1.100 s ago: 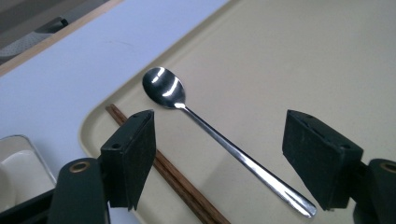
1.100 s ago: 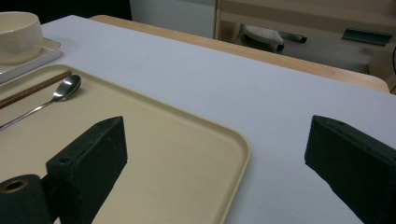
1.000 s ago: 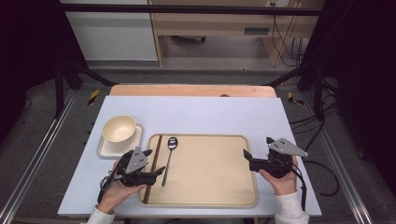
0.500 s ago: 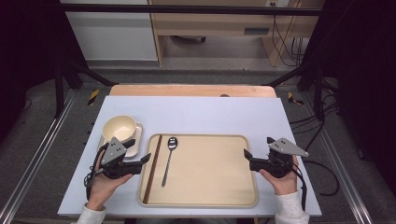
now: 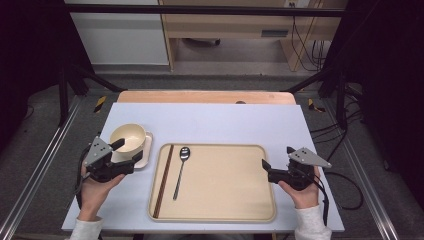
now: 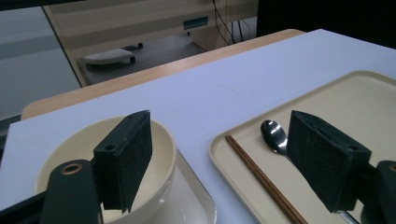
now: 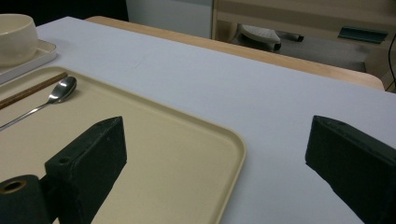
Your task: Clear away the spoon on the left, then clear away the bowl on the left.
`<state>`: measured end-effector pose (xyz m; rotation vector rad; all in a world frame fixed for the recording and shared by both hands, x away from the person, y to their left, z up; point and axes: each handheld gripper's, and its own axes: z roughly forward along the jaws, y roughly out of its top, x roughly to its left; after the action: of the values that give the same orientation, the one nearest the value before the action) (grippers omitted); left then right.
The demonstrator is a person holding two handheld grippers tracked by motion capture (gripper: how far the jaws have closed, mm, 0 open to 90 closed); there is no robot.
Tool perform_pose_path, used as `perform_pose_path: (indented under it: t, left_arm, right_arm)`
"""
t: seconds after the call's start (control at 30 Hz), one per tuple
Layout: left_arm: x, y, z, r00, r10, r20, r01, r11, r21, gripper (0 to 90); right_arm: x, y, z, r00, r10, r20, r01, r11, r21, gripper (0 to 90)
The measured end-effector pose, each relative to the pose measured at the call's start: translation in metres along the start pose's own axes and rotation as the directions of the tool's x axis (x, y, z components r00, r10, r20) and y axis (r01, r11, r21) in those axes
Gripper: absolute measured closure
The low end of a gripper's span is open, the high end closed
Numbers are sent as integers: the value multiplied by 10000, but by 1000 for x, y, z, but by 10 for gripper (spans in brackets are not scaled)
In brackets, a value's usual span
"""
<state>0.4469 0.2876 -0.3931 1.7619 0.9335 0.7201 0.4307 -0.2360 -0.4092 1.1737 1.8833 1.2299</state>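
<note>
A cream bowl (image 5: pixel 127 136) stands on a small square dish (image 5: pixel 145 156) left of a beige tray (image 5: pixel 225 200). A metal spoon (image 5: pixel 180 170) and brown chopsticks (image 5: pixel 164 180) lie along the tray's left side. My left gripper (image 5: pixel 127 151) hovers at the bowl's near right side, open, with nothing between its jaws. In the left gripper view, one jaw of my left gripper (image 6: pixel 219 126) overlaps the bowl (image 6: pixel 161 140) and the other overlaps the spoon (image 6: pixel 272 132). My right gripper (image 5: pixel 267 171) rests open at the tray's right edge, with the tray rim (image 7: pixel 236 144) between its jaws (image 7: pixel 217 130).
The white tabletop (image 5: pixel 215 122) has free room behind the tray. A wooden strip (image 5: pixel 205 96) runs along its far edge, with floor and a bench beyond. Cables trail on the floor at right (image 5: pixel 345 175).
My left gripper has moved left and slightly up, from the tray's left edge by the chopsticks to the bowl. The right gripper has stayed put.
</note>
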Motion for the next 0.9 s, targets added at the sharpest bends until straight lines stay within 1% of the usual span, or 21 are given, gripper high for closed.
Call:
perform_pose_path:
  t: [0.2,0.3,0.37,0.5,0.63,0.77,0.9]
  left_arm:
    - [13,2,-2,9985,-325,-444,322,9994,-85,223]
    - [19,3,-2,9966,-447,-692,444,9990,-63,220]
    - [23,3,-1,9958,-450,-800,448,9990,-45,219]
    - [30,1,1,9938,-591,-943,592,9982,-22,218]
    - [37,1,2,9902,-771,-1162,778,9970,15,219]
    - [43,4,4,9885,-766,-1306,773,9970,10,219]
    - [49,9,7,9876,-800,-1350,805,9968,-19,219]
  right_arm:
    - [1,-1,2,10000,-57,11,57,10000,43,57]
    - [0,-1,3,10000,-43,19,43,10000,66,57]
    - [0,-1,3,10000,-28,7,28,10000,65,57]
    - [1,-1,3,10000,-52,0,52,10000,69,57]
    - [0,-2,3,10000,-60,20,60,9999,96,57]
    - [2,-2,3,10000,-63,5,62,10000,74,57]
    - [1,-2,3,10000,-44,12,44,10000,86,58]
